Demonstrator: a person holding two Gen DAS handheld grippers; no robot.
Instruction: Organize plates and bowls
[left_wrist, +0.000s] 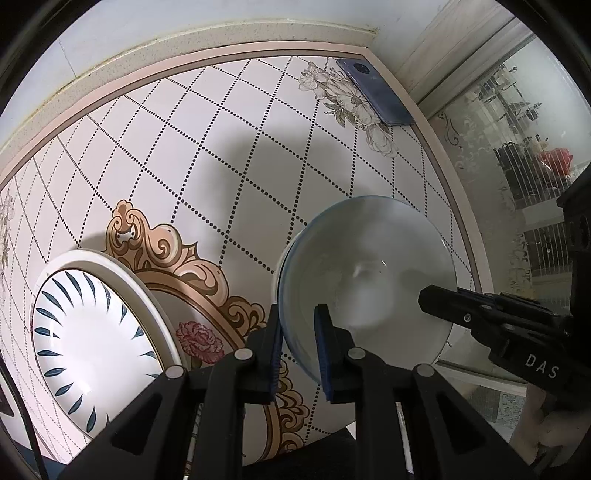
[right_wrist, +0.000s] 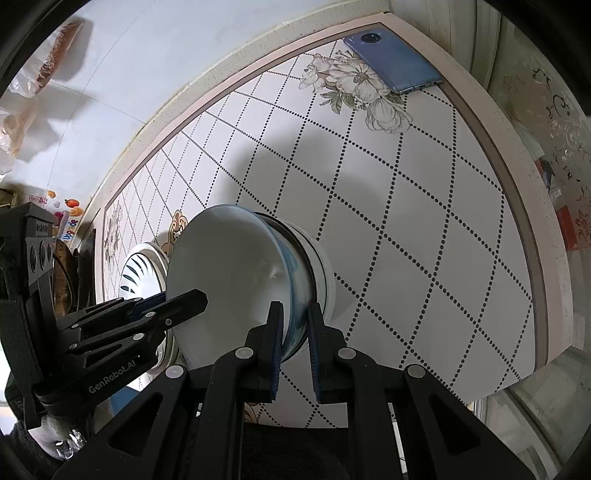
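Both grippers held 1 pale bowl (left_wrist: 369, 273) by its rim, above the patterned tabletop (left_wrist: 229, 155). The left gripper (left_wrist: 299, 332) had its jaws clamped on the near rim; the right gripper (right_wrist: 293, 325) had its jaws clamped on the opposite rim. The bowl sat tilted atop a white bowl (right_wrist: 321, 269). A blue-streaked plate (left_wrist: 96, 332) lay just beside it, and a phone (left_wrist: 376, 92) lay well apart, at the tabletop's far corner.

Bright, even indoor light in both fisheye views.
Soft grey shadows fall across the bench (left_wrist: 236, 122) toward the wall; edges bend strongly inside black lens corners. The bowl (left_wrist: 369, 273) looks hazy and washed out, and the room behind the glass is dim and blurred.
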